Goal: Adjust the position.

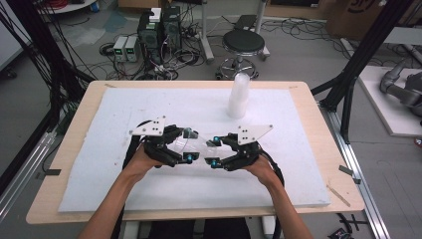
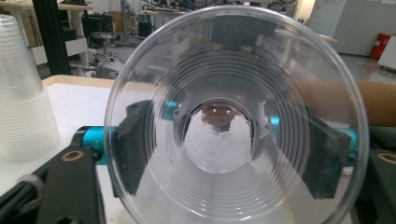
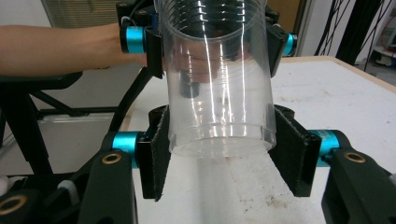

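A clear plastic cup (image 1: pixel 200 144) lies on its side, held just above the white mat between my two grippers, which face each other. My left gripper (image 1: pixel 189 146) is shut on the cup's wide end. In the left gripper view I look straight into the cup's mouth (image 2: pixel 224 60), and my left gripper's (image 2: pixel 231 154) black pads (image 2: pixel 135 149) press on its sides. My right gripper (image 1: pixel 214 150) is shut on the cup's base. In the right gripper view its pads (image 3: pixel 292 154) clamp the bottom of the cup (image 3: pixel 219 93), and the left gripper (image 3: pixel 215 44) grips farther up.
A tall stack of clear cups (image 1: pixel 239 97) stands upright at the back of the white mat (image 1: pixel 124 109), to the left in the left gripper view (image 2: pixel 21 93). The mat covers a wooden table (image 1: pixel 89 94). A stool (image 1: pixel 243 44) and computers (image 1: pixel 159 30) stand on the floor beyond.
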Motion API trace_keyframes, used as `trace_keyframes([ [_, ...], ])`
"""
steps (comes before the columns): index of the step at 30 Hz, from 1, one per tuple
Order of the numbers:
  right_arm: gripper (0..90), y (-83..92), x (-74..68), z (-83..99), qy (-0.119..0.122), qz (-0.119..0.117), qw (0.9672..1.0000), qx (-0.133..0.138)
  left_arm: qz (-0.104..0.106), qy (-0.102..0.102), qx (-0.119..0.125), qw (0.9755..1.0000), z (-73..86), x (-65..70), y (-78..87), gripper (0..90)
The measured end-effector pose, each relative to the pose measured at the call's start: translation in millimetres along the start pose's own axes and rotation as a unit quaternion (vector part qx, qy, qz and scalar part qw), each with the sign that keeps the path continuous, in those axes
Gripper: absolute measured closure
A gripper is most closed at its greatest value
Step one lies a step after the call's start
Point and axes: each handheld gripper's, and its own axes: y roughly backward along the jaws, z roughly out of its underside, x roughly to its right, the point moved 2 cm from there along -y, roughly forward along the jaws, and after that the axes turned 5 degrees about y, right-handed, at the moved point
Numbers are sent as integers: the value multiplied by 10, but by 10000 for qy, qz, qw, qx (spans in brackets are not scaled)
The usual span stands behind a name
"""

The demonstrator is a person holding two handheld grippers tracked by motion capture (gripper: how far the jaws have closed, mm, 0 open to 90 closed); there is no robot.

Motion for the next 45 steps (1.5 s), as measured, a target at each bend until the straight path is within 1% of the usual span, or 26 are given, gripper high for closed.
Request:
trace_keyframes([
  [5, 436, -2, -3, 0, 7, -10, 10000, -29, 0, -25, -9, 10000, 0, 2, 0, 315],
  [7, 405, -11, 0, 9, 6, -44, 10000, -82, 6, -39, -82, 10000, 5, 3, -4, 315],
  [8, 317, -19, -3, 15, -108, -109, 9998, -88, -15, -62, -98, 9999, 7, 5, -6, 315],
  [9, 199, -36, 4, 19, -202, -67, 9997, -102, -21, -54, -105, 9999, 8, 5, -4, 315],
  [10, 142, -51, 5, 24, -271, 32, 9995, -155, -22, -49, -109, 9999, 8, 3, -2, 315],
  [12, 142, -58, -1, 30, -270, -8, 9994, -200, -24, -48, -100, 9999, 7, 3, 1, 315],
  [18, 142, -73, -7, 32, -221, 54, 9994, -258, -58, -69, -137, 9999, 5, 5, 15, 316],
  [20, 142, -61, -4, 39, -199, 166, 9992, -301, -92, -83, -227, 9997, 3, 0, 20, 316],
  [22, 142, -30, -7, 59, -269, 317, 9986, -330, -220, -145, -519, 9983, -15, -13, 23, 316],
  [23, 142, -11, -6, 77, -285, 427, 9980, -369, -220, -145, -519, 9983, -15, -13, 23, 316],
  [24, 142, 11, -7, 100, -311, 554, 9971, -419, -317, -160, -770, 9964, -45, -42, 20, 316],
  [27, 143, 93, -18, 197, -421, 977, 9927, -561, -456, -193, -1105, 9926, -96, -92, 16, 316],
  [28, 143, 119, -28, 226, -479, 1061, 9915, -580, -508, -218, -1298, 9900, -118, -121, 9, 316],
  [29, 143, 164, -39, 280, -529, 1166, 9902, -560, -557, -230, -1416, 9881, -131, -140, 5, 316],
  [30, 145, 193, -48, 315, -577, 1214, 9894, -553, -587, -263, -1667, 9839, -150, -174, -3, 315],
  [31, 147, 239, -60, 376, -650, 1339, 9873, -565, -612, -307, -1835, 9806, -166, -200, -12, 314],
  [32, 148, 276, -72, 423, -718, 1409, 9857, -591, -656, -340, -2021, 9766, -185, -225, -18, 314],
  [33, 148, 314, -79, 470, -769, 1507, 9837, -616, -696, -360, -2138, 9737, -204, -252, -30, 314],
  [34, 150, 350, -84, 513, -830, 1622, 9811, -652, -714, -341, -2234, 9715, -224, -278, -42, 315],
  [35, 150, 385, -85, 552, -893, 1757, 9778, -709, -714, -341, -2234, 9715, -224, -278, -42, 315],
  [36, 150, 424, -83, 587, -955, 1890, 9744, -751, -767, -345, -2464, 9655, -261, -332, -71, 315],
  [38, 152, 498, -93, 650, -1080, 2203, 9656, -866, -811, -378, -2741, 9575, -283, -389, -102, 315],
  [41, 152, 605, -126, 742, -1130, 2555, 9553, -968, -859, -401, -3133, 9449, -296, -475, -147, 314],
  [42, 152, 630, -138, 762, -1159, 2624, 9529, -981, -885, -407, -3332, 9378, -299, -512, -172, 314],
  [43, 152, 671, -153, 793, -1205, 2700, 9505, -956, -899, -451, -3468, 9325, -306, -540, -193, 313],
  [45, 152, 732, -171, 835, -1280, 2848, 9448, -997, -889, -461, -3634, 9262, -324, -582, -230, 313],
])
